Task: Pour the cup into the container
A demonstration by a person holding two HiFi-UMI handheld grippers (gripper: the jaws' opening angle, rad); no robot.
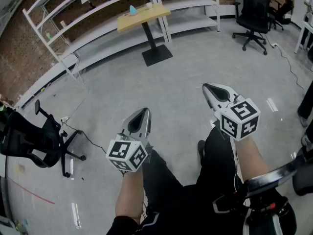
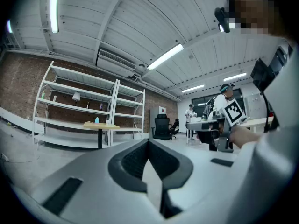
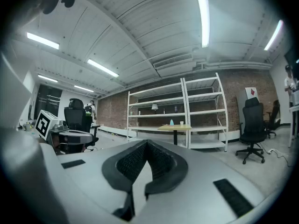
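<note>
A small wooden table (image 1: 146, 16) stands far off by the white shelving. On it are a light blue container (image 1: 133, 10) and a small white cup (image 1: 149, 5). Both gripper views also show the table (image 3: 175, 128) in the distance, with the blue container (image 2: 96, 120) on top. My left gripper (image 1: 143, 113) and right gripper (image 1: 210, 88) are held side by side above the person's legs, pointing toward the table. Each one is shut with nothing between its jaws. The left gripper view (image 2: 149, 141) and the right gripper view (image 3: 147, 143) show the pads closed together.
White shelving (image 1: 93, 13) lines the brick wall behind the table. A black office chair (image 1: 29, 141) stands at the left and another (image 1: 254, 13) at the far right. A cable (image 1: 78, 126) trails over the grey floor. People stand at desks (image 2: 205, 120) in the background.
</note>
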